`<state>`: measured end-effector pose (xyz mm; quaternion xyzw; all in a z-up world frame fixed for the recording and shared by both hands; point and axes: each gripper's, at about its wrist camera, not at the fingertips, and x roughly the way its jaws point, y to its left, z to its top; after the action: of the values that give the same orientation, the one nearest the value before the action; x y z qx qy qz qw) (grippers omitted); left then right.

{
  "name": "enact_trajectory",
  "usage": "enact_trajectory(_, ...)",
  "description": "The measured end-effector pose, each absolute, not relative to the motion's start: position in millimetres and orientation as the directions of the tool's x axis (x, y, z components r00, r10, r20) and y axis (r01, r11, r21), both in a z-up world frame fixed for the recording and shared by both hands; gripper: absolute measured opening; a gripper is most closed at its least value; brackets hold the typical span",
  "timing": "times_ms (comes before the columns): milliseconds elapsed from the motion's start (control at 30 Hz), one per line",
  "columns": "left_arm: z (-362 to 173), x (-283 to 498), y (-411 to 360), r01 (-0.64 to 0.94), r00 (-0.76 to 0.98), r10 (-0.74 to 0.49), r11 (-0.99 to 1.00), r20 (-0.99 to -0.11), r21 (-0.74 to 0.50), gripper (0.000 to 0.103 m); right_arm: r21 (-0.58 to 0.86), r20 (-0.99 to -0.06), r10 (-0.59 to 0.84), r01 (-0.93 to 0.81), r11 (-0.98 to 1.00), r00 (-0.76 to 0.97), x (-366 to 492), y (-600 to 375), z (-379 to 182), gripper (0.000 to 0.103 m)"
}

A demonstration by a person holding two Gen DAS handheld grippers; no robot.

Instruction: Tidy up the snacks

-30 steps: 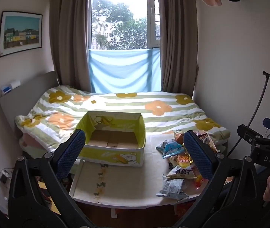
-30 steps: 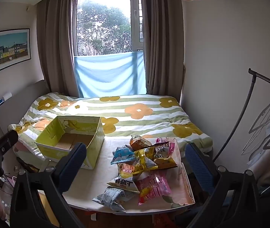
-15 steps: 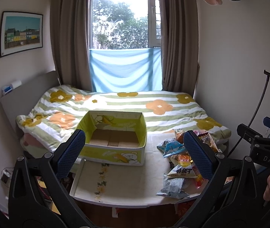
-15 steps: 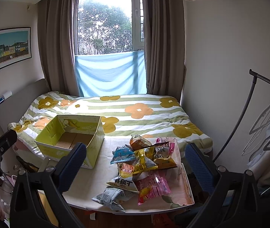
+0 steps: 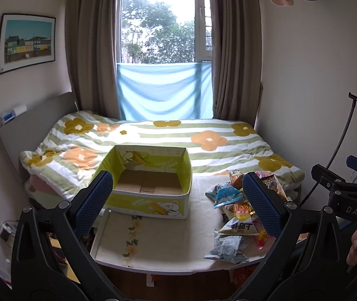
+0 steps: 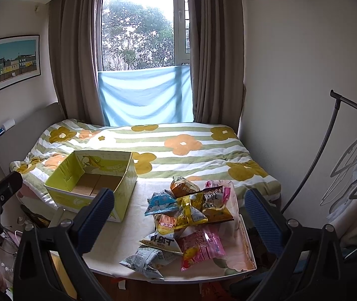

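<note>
A: What do you see in the left wrist view?

B: Your left gripper [image 5: 178, 198] is wide open and holds nothing. Between its fingers, farther away, one box [image 5: 150, 190] stands on the left part of the table [image 5: 168, 240], and it looks empty. The snacks [image 5: 238, 215] lie in a heap on the right part, well apart from the box.

A: And the right wrist view?

B: Your right gripper [image 6: 178, 215] is also spread open, with nothing in it, above the near edge of the table. The heap sits between its fingers. I count about nine bags, but they overlap, so some may be hidden. I think they are light, soft and slippery, and what is inside may crush. Take one bag at its flat sealed edge, not on the puffed middle. The grey bag [image 6: 145, 258] at the near edge lies mostly free, so it is probably the easiest to pick first.
</note>
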<state>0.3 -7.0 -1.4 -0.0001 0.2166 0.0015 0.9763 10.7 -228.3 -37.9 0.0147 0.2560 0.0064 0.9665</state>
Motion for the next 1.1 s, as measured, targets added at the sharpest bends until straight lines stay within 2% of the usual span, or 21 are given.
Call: enact_trajectory(1100,-3.4,7.6,-5.6,-0.001,0.901,0.001,1.000,-0.433,0.001,0.103,0.030,-0.504,0.017,-0.002,1.000,0.864,14.2,-228.5,-38.6,0.103)
